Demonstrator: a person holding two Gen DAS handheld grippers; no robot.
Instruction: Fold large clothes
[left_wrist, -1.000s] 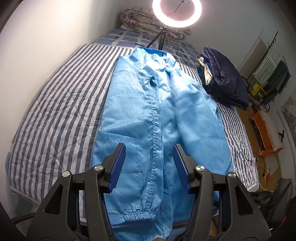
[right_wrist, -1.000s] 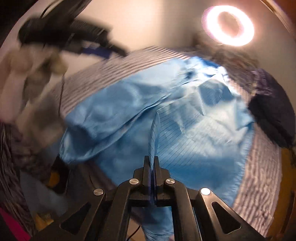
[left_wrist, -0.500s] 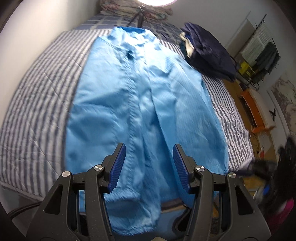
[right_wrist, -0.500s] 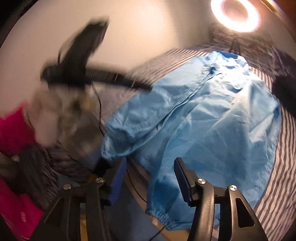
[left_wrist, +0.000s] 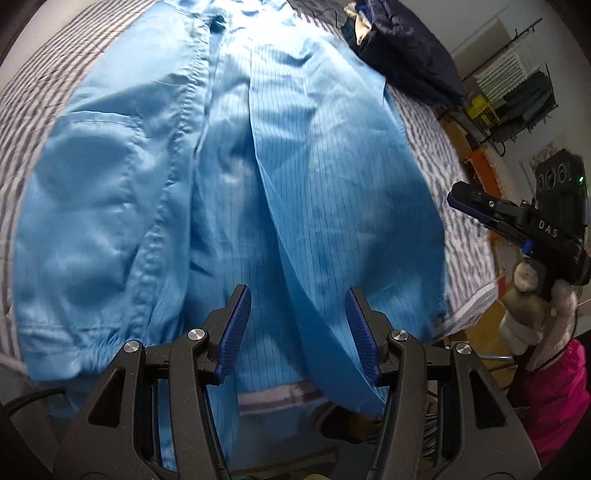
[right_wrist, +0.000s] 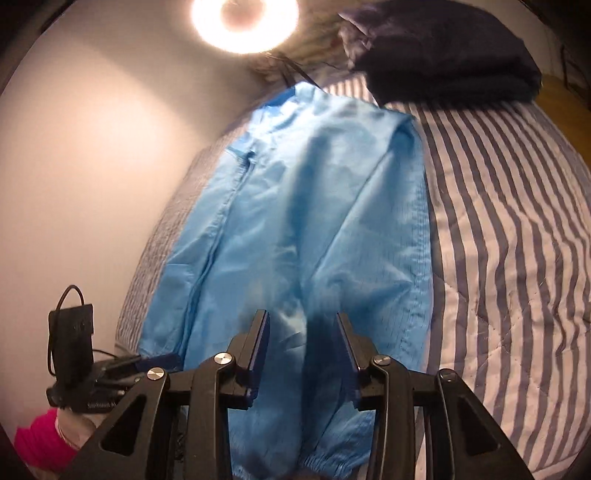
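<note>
1. Now the light blue garment (left_wrist: 229, 177) lies spread lengthwise on the striped bed (right_wrist: 509, 229), its elastic cuffs hanging past the bed's near edge.
2. Above the garment's near end, the left gripper (left_wrist: 299, 328) has its fingers parted about halfway — they have just been closing a little, with cloth below them but nothing pinched.
3. Over the garment's near hem, the right gripper (right_wrist: 301, 354) also stands part open; its fingers have just been closing, and no fabric is pressed between them.
4. Beyond the garment's far right corner sits a dark folded pile (right_wrist: 443, 59) — a ring light (right_wrist: 243, 18) glows past the collar.
5. A pink sleeve (left_wrist: 554, 387) shows beside the garment's near right edge.
</note>
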